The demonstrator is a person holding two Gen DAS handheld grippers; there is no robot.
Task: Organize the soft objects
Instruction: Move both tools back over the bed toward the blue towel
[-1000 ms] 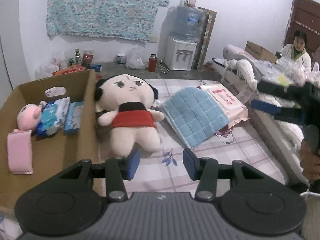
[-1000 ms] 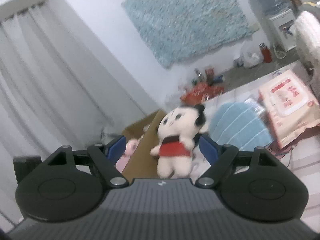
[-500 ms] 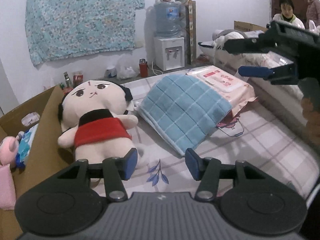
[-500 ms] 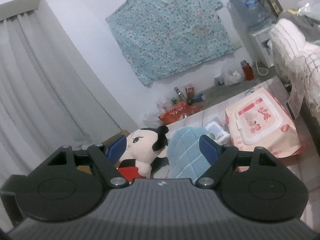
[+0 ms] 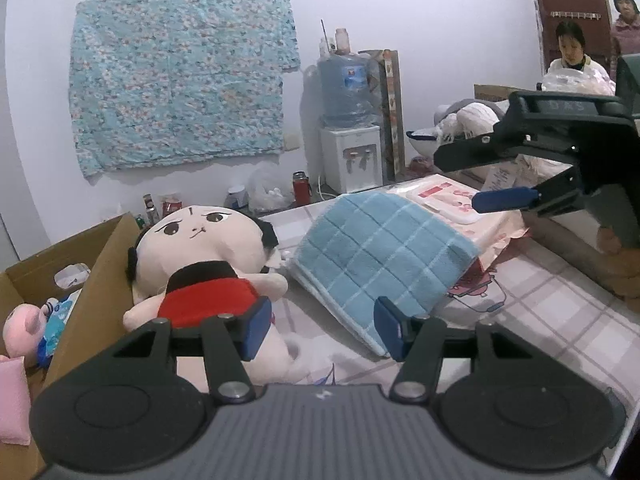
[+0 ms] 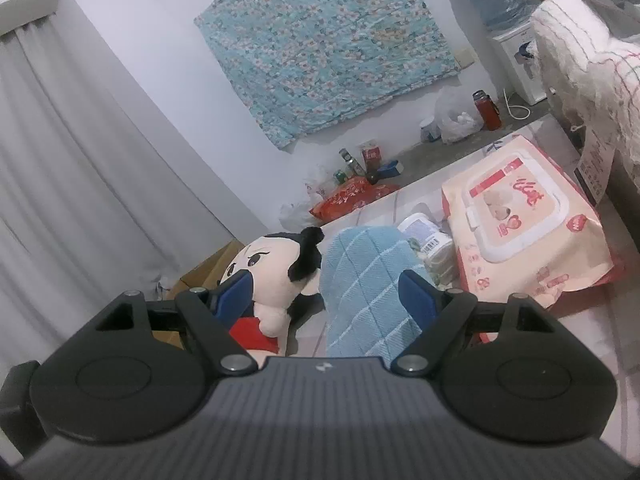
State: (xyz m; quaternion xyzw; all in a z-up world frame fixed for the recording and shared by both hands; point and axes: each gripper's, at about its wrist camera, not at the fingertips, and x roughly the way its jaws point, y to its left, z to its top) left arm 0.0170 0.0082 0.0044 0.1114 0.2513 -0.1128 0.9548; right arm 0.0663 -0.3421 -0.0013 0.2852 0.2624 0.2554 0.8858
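Observation:
A plush doll (image 5: 204,256) with a red top lies on the bed beside a cardboard box (image 5: 100,256); it also shows in the right wrist view (image 6: 276,276). A folded blue towel (image 5: 384,252) leans on a pink wipes pack (image 5: 448,200); the towel (image 6: 368,280) and the pack (image 6: 520,220) show in the right wrist view too. My left gripper (image 5: 322,326) is open and empty, low over the bed between doll and towel. My right gripper (image 6: 328,296) is open and empty above the towel; in the left wrist view it hovers at right (image 5: 472,176).
The box holds a pink plush (image 5: 22,322), a pink pad (image 5: 14,396) and tissue packs. A small white pack (image 6: 424,236) lies behind the towel. A water dispenser (image 5: 350,120) stands at the wall. Piled bedding (image 6: 580,52) is at right. Two people (image 5: 570,52) are at the back right.
My left gripper has dropped lower and swung right, from the box towards the doll and towel. My right gripper has moved in over the towel and turned down towards it.

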